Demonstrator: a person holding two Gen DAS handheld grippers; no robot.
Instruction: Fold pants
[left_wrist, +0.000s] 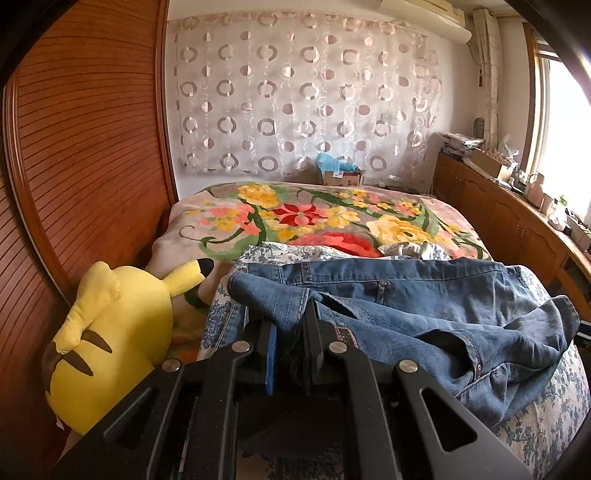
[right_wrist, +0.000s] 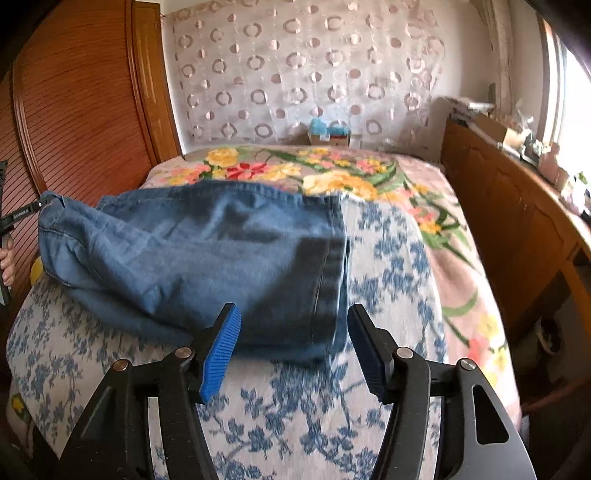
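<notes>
A yellow plush toy lies at the bed's left edge beside the ribbed wooden wardrobe. The left tool is pressed together, pinching a denim edge of the jeans. The jeans lie crumpled, long axis running left to right across the blue-flowered quilt. The right tool, tilted downward, stands spread with ribbed blue pads clear of the hem.

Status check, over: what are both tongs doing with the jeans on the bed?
Left tongs shut on jeans at one end. Right tongs open, jeans hem between the pads, unpinched. Yellow plush toy beside the jeans, not blocking.
</notes>
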